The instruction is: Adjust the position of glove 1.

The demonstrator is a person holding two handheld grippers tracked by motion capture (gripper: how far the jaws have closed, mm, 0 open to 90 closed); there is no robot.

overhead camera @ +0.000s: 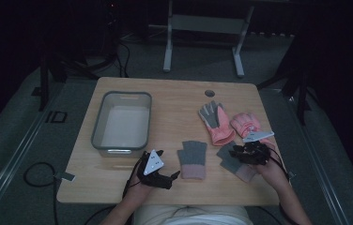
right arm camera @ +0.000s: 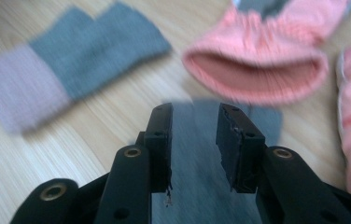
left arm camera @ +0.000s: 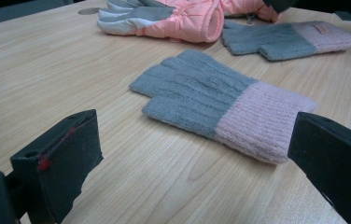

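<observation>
A table (overhead camera: pixel 174 101) is seen with a grey bin (overhead camera: pixel 121 123) at its left, two pink ski gloves (overhead camera: pixel 217 123) toward the right, and two grey knit gloves with pink cuffs nearer the person. The step in hand is judged to be the pick-up of the right knit glove (overhead camera: pixel 233 161), which lies flat under the right gripper (overhead camera: pixel 252 152). In the right gripper view that gripper is held just above the grey knit, jaws partly parted, with nothing gripped between them. A lowering and a closing on the fabric would be called for next, probably before a carry to the bin. The left gripper (overhead camera: pixel 171 177) is rested low on the near edge, wide open and empty, aimed at the other knit glove (left arm camera: pixel 220 105), which lies untouched mid-table.
</observation>
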